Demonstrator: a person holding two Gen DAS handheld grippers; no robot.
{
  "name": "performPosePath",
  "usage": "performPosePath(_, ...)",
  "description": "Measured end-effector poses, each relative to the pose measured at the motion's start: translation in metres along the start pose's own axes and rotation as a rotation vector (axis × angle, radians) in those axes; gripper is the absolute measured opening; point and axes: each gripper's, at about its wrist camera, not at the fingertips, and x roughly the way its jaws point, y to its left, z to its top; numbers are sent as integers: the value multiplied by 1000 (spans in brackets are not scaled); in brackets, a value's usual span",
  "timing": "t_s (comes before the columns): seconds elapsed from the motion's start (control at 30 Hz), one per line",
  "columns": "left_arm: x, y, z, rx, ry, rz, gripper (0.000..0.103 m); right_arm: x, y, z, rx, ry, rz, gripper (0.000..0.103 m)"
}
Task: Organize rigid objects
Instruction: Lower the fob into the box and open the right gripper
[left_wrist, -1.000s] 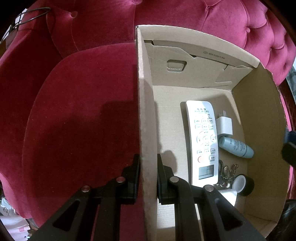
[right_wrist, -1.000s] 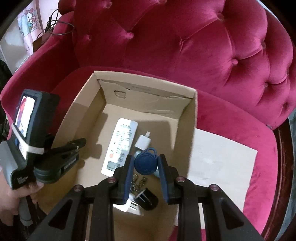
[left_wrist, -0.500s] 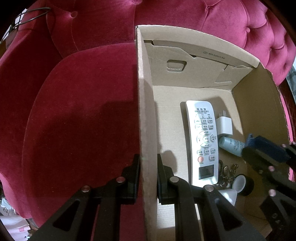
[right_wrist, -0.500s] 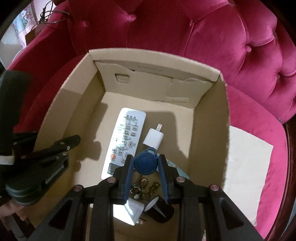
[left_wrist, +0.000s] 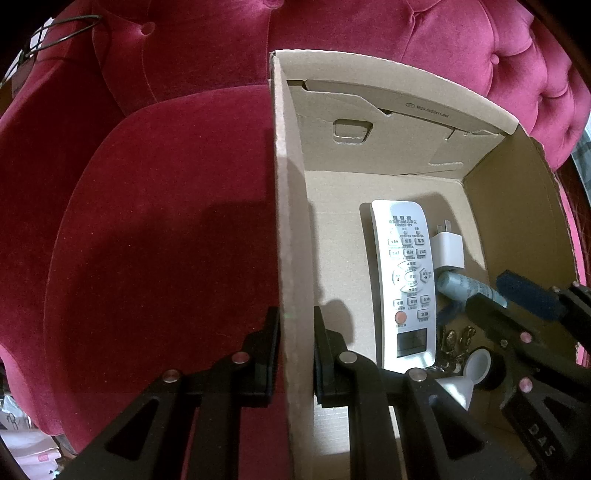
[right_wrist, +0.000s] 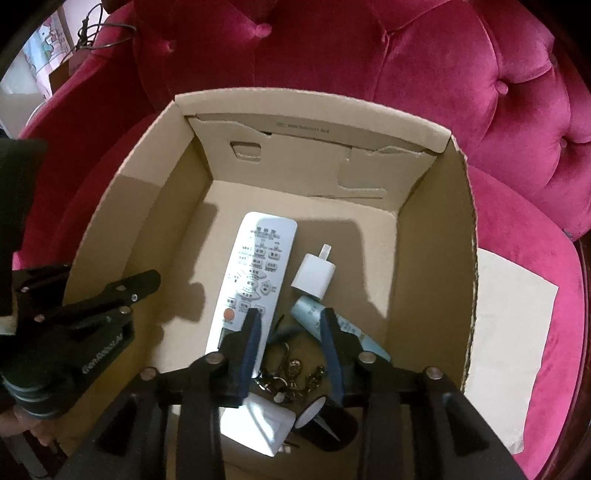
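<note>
Two grippers work the cardboard box (right_wrist: 436, 266): left gripper (left_wrist: 295, 354) pinches its side wall, while right gripper (right_wrist: 291, 332) fingers are spreading, nothing pressed between them. The blue key fob (right_wrist: 282, 334), seemingly dropped, lies just below them beside the remote (right_wrist: 258, 280).

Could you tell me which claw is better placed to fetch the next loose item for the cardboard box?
Right. The right claw is opening, with nothing between its jaws, while the left claw clamps the cardboard box wall.
</note>
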Motion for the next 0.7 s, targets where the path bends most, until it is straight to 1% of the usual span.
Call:
performPosePath(0.13, 0, 0, 0, 0, 0, 0, 16, -7, 1, 1, -2, -12, -13, 41)
performPosePath(0.27, -1, 0, 0, 1, 0, 2, 16, -18, -1, -1, 15, -23, -20, 47)
performPosePath(0.53, -3, -2, 0, 5, -3, 9, 16, -44, -10, -7, 47, -52, -57, 50)
performPosePath(0.7, -3, -4, 0, 5, -2, 10, 16, -53, -15, -9, 63, -56, -75, 51)
